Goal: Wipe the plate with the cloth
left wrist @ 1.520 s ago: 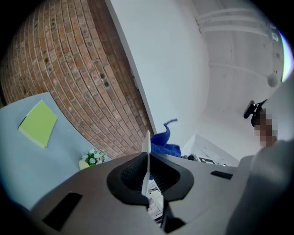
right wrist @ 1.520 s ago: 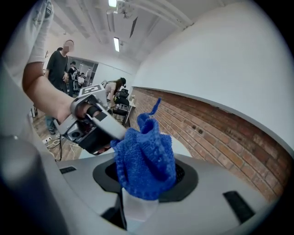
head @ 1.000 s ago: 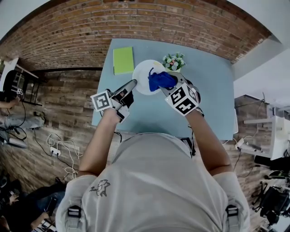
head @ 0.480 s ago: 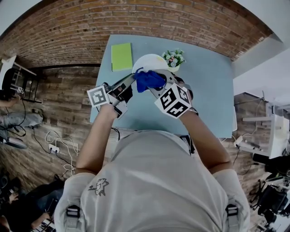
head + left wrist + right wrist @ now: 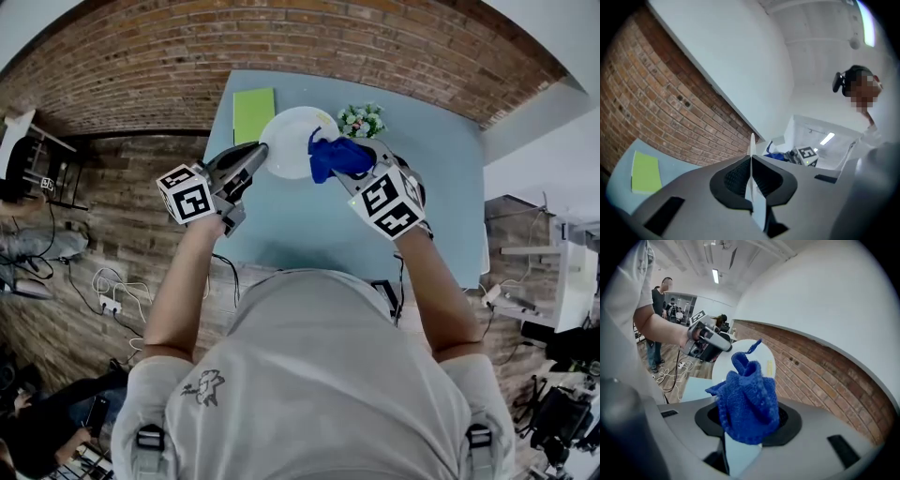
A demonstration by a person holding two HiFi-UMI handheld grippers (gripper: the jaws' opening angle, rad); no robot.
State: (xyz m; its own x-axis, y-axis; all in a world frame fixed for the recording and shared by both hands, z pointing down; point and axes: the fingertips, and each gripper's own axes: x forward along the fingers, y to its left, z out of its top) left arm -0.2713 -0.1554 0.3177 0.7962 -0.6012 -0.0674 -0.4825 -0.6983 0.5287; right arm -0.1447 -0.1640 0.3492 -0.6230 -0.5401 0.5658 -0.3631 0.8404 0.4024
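On my feed the wearer has a pale grey short-sleeved T-shirt [image 5: 319, 375] with a small dark animal drawing [image 5: 206, 386] near the left shoulder, and grey straps with black buckles [image 5: 153, 438] at both shoulders. The left gripper [image 5: 261, 155] and right gripper [image 5: 345, 174] have smooth grey shells, black textured recesses around the jaws, and white cubes [image 5: 190, 199] printed with black square markers.

A light-blue table [image 5: 450, 169] bears a green pad [image 5: 253, 114] and a small flower pot [image 5: 361, 122].
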